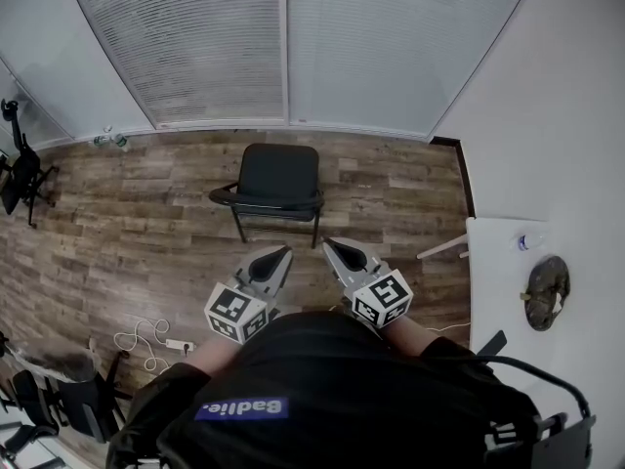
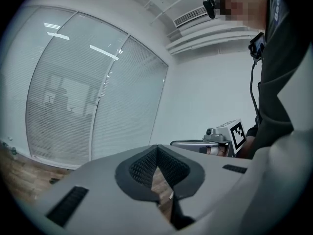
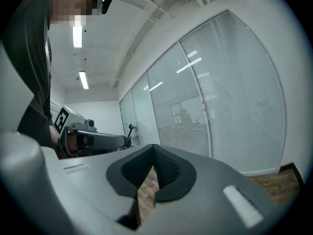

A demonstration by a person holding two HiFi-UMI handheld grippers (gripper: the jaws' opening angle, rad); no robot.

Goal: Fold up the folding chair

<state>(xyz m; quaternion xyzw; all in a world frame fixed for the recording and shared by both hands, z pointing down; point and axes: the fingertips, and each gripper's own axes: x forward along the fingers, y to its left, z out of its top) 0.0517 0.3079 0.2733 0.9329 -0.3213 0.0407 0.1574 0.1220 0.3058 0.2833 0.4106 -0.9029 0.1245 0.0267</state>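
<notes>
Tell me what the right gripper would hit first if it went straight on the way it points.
Likely the folding chair: the right gripper, shut and empty, aims across the wooden floor toward it. Depth is unclear, so it might instead pass over the chair.

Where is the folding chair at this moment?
In the head view the folding chair stands open near the centre, on the wooden floor, in front of the window blinds and left of the white table.

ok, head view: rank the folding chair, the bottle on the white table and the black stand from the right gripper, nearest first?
From the right gripper:
1. folding chair, just ahead, slightly left.
2. bottle, right, on the white table.
3. black stand, far left.
</notes>
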